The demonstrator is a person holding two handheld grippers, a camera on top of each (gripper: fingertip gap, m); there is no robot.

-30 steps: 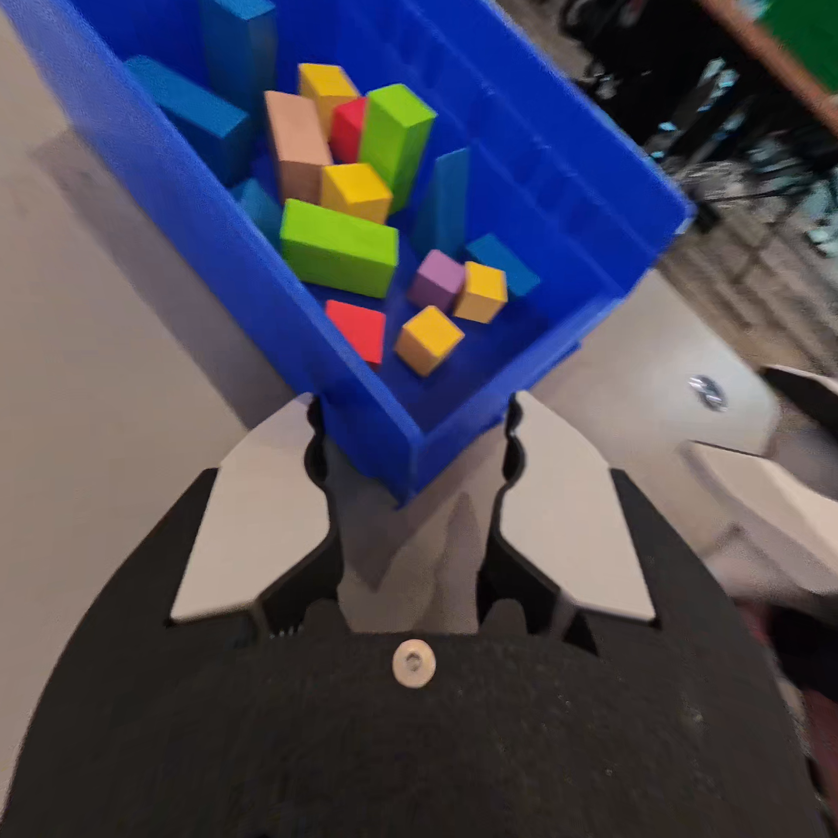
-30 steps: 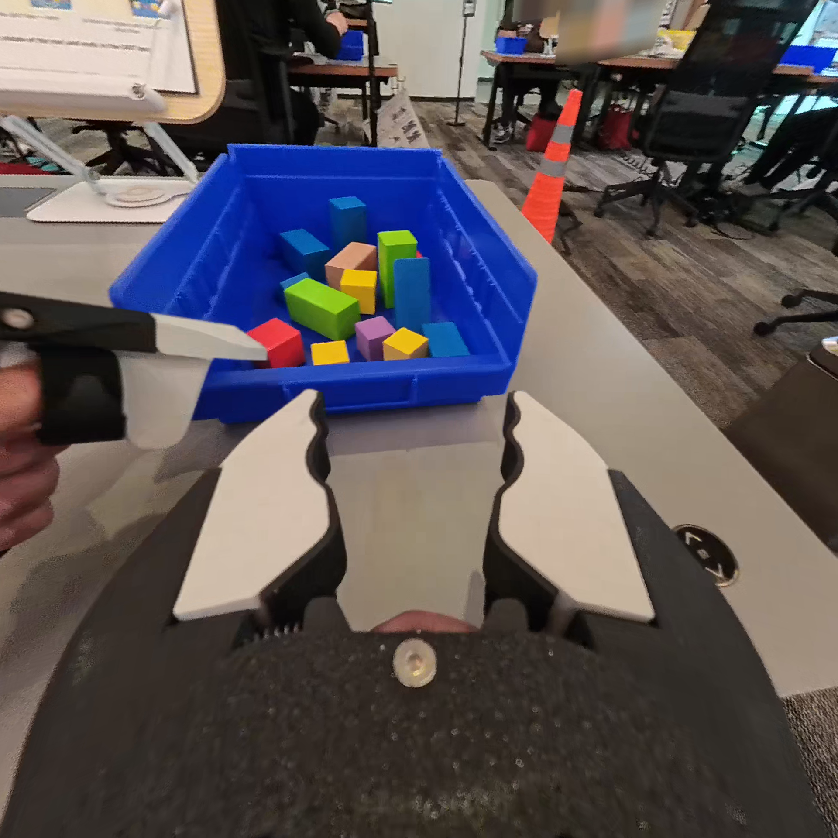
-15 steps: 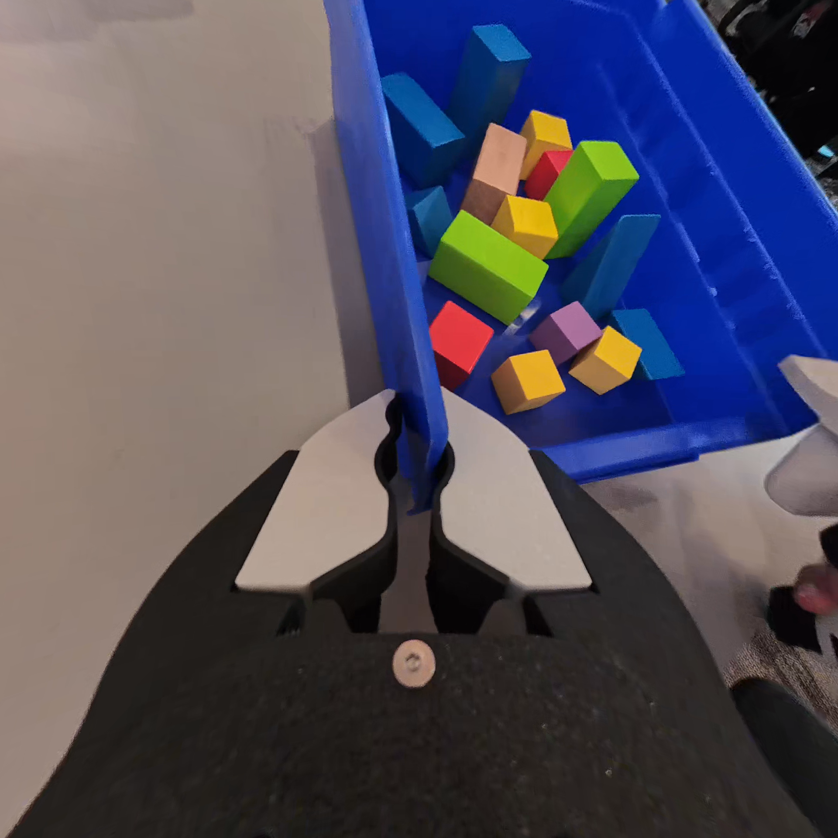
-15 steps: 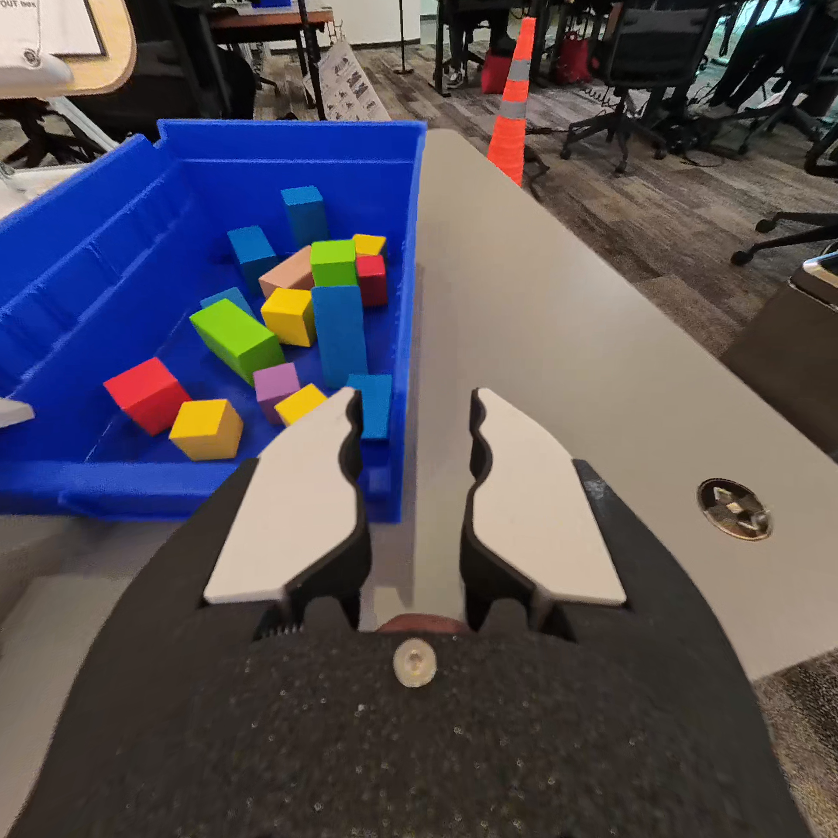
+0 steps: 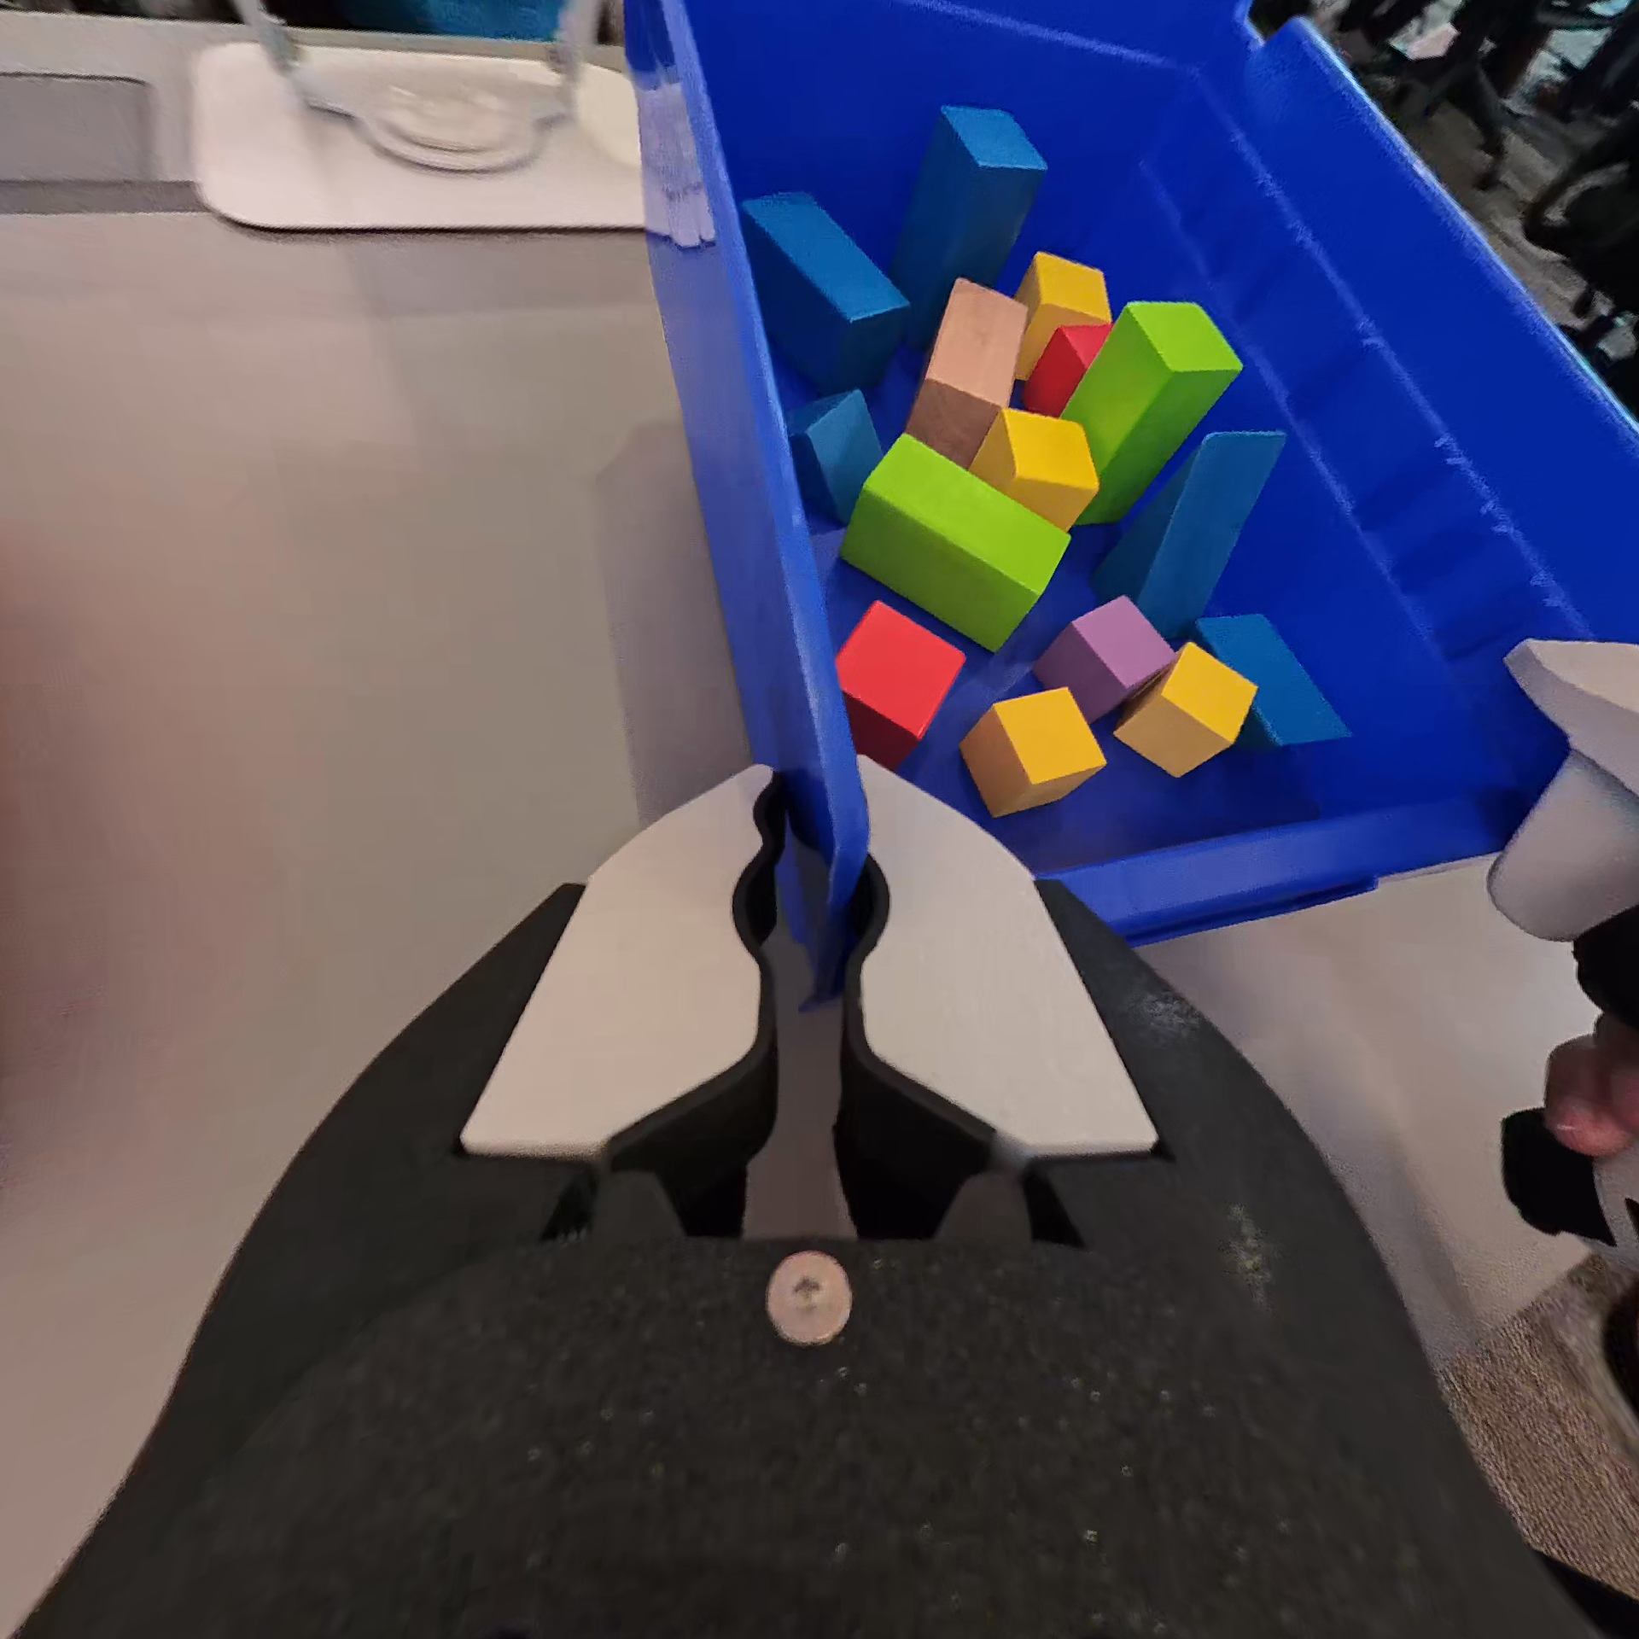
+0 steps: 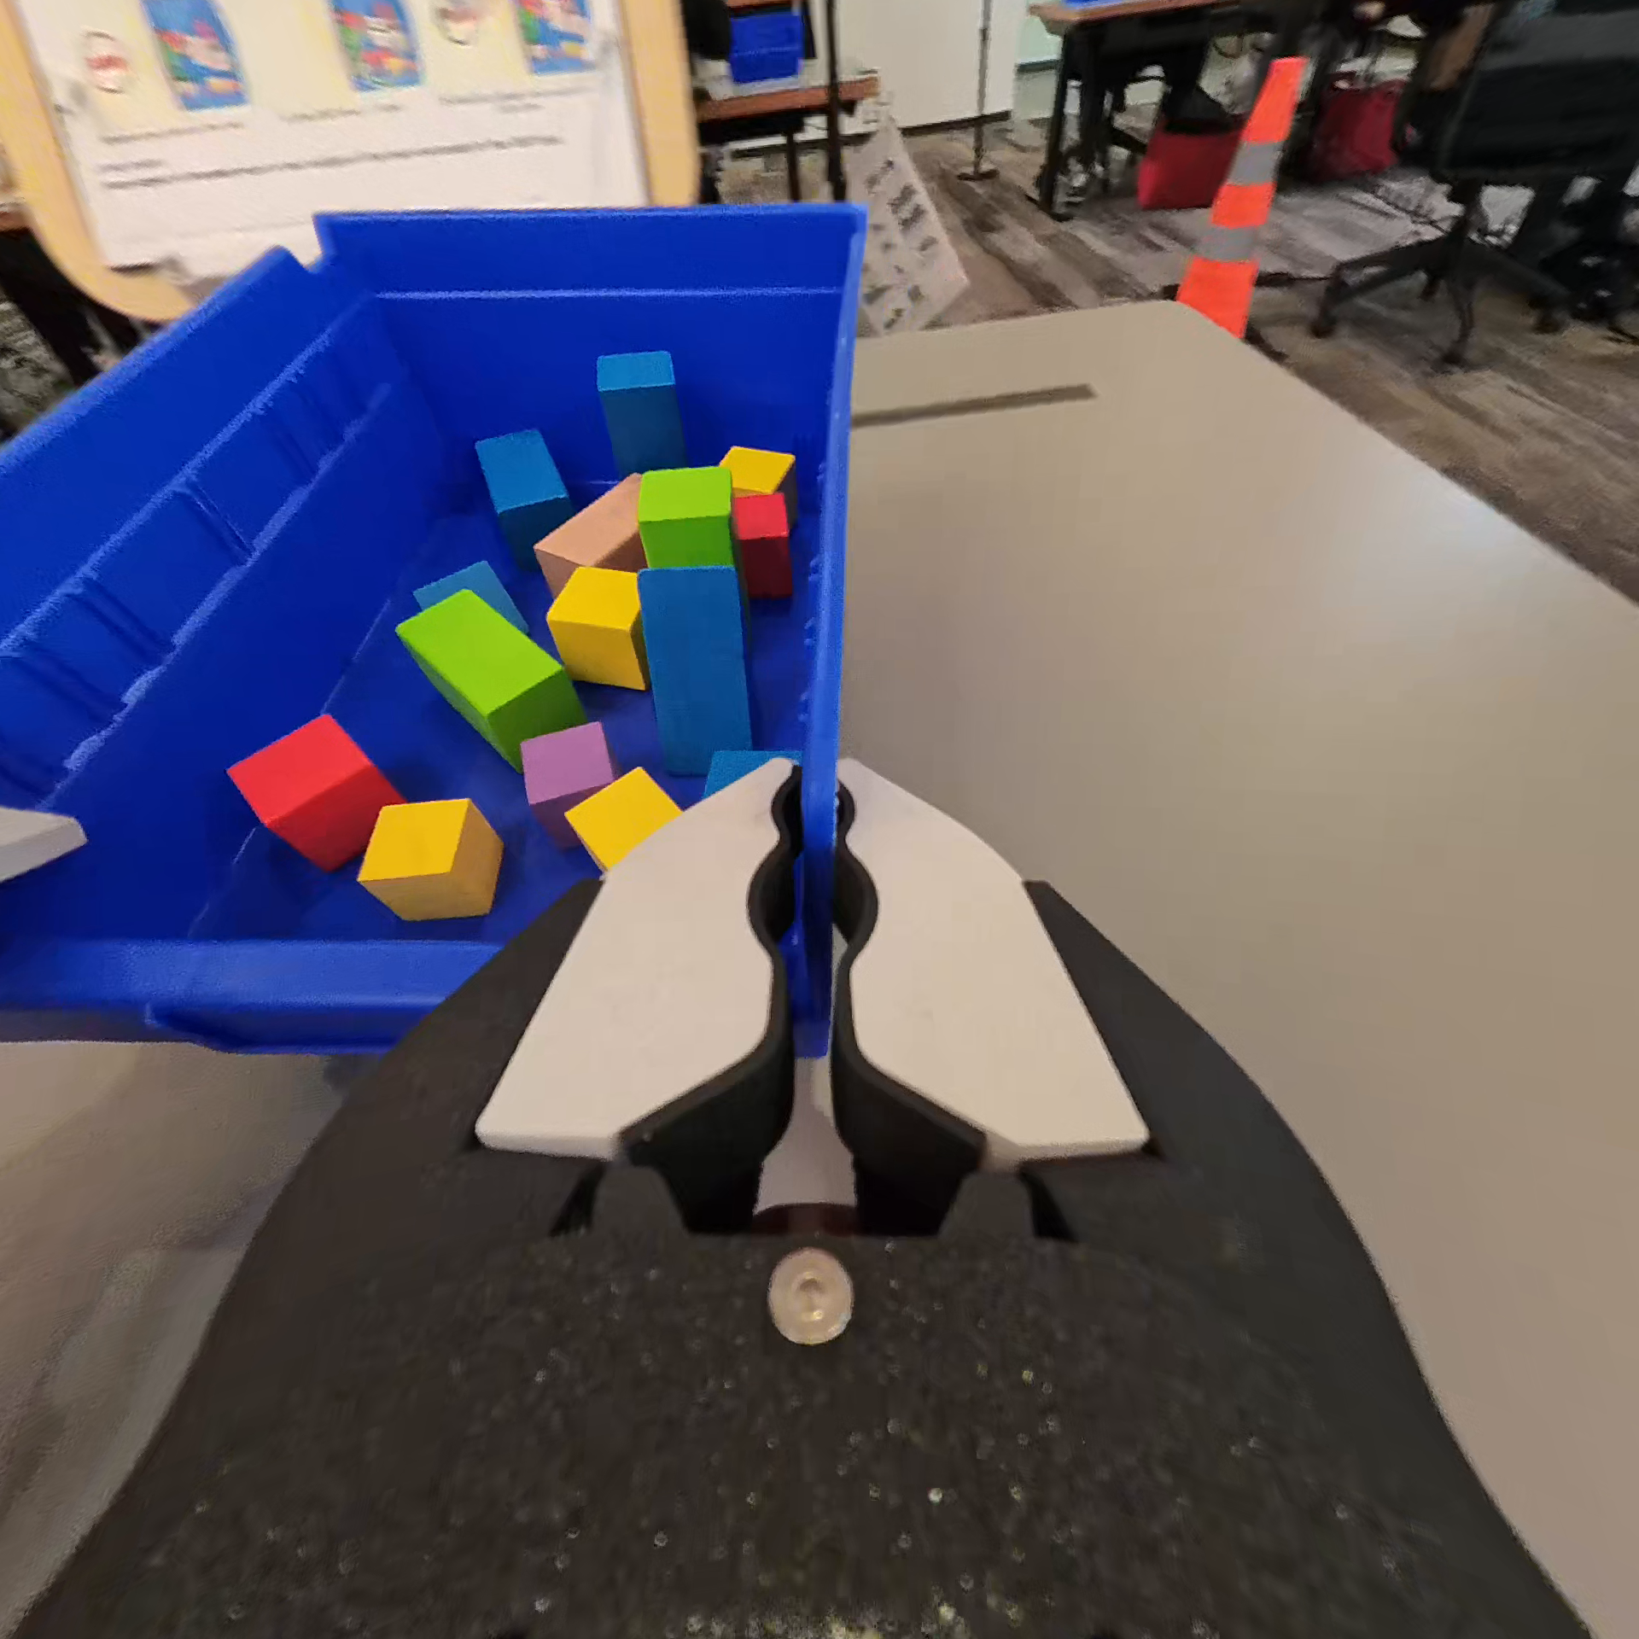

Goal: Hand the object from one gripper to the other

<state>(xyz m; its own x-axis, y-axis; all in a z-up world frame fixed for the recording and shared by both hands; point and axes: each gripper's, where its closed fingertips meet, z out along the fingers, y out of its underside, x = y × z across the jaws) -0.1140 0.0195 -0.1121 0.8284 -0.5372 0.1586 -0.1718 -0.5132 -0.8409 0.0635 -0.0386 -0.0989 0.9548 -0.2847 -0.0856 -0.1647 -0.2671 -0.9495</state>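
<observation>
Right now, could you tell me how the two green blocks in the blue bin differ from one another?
The nearer green block lies flat on its long side on the bin floor; the farther green block stands on end, tilted. The nearer one has a red cube by its near end, while the farther one is flanked by a small red block and a tall blue block. Both are the same bright green, oblong, and inside the blue bin.
</observation>
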